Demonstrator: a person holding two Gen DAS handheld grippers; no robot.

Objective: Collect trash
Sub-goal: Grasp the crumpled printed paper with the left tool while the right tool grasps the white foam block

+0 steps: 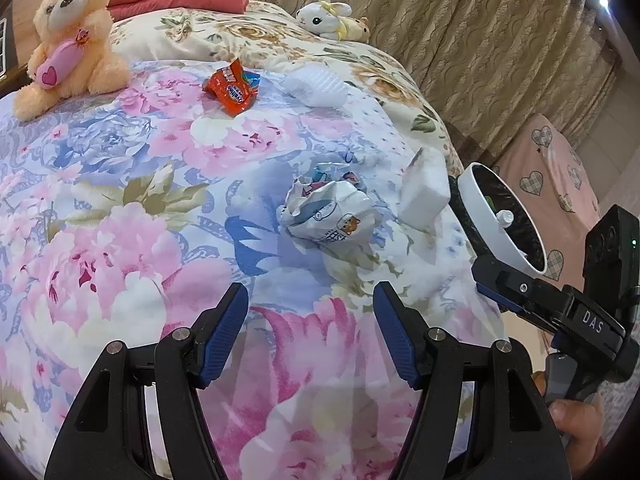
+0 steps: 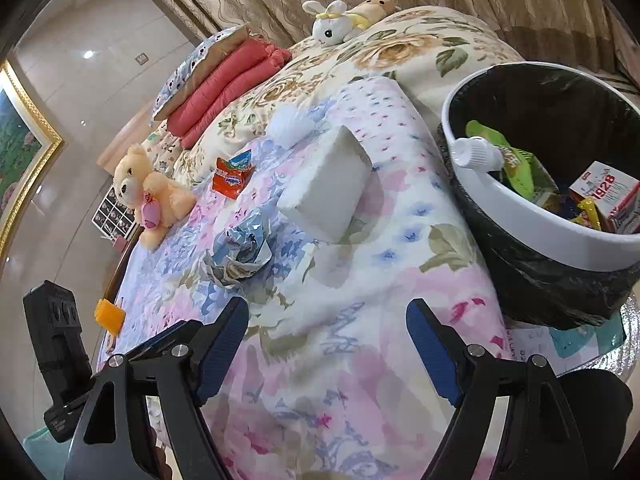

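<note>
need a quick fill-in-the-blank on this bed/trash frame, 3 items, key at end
1. The wrapper beside the teddy is mostly ____ in colour.
2. The bin is lined with a ____ bag.
3. Both the left gripper and the right gripper are ____ and hold nothing.

Missing words: red; black; open

A crumpled white printed wrapper (image 1: 328,210) is found mid-bed, a white foam block (image 1: 426,190) tilted beside it, near the edge by the black-lined white bin (image 2: 548,216); a red snack packet (image 1: 234,88) farther back.
</note>
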